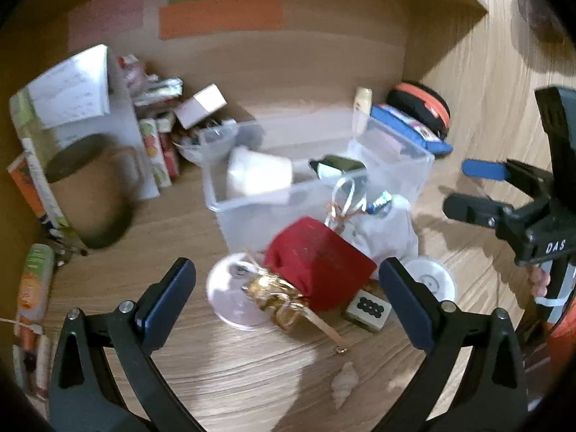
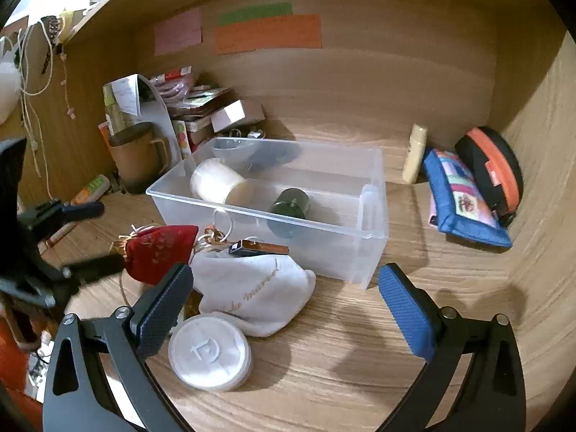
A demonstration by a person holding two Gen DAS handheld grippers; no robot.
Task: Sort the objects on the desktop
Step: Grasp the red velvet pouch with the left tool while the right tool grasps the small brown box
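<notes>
My left gripper [image 1: 288, 298] is open, low over the wooden desk. A red cloth pouch [image 1: 316, 262] with a gold tied bundle [image 1: 273, 295] lies just ahead between its fingers, untouched. A mahjong tile [image 1: 367, 307] and a white cloth pouch [image 1: 388, 230] lie beside it. My right gripper [image 2: 286, 309] is open too, with nothing held. A white round lidded container [image 2: 210, 352] and the white cloth pouch [image 2: 255, 291] sit near its left finger. Behind them, a clear plastic bin [image 2: 370, 230] holds a white cup [image 2: 216, 180] and a dark green jar [image 2: 289, 207].
A brown mug [image 2: 138, 158] and stacked books [image 1: 46, 136] fill the back left. A blue pouch [image 2: 464, 201], an orange-black round case [image 2: 493, 169] and a cream tube [image 2: 415, 153] stand back right. A small shell [image 1: 343, 381] lies on the near desk. Wooden walls enclose the alcove.
</notes>
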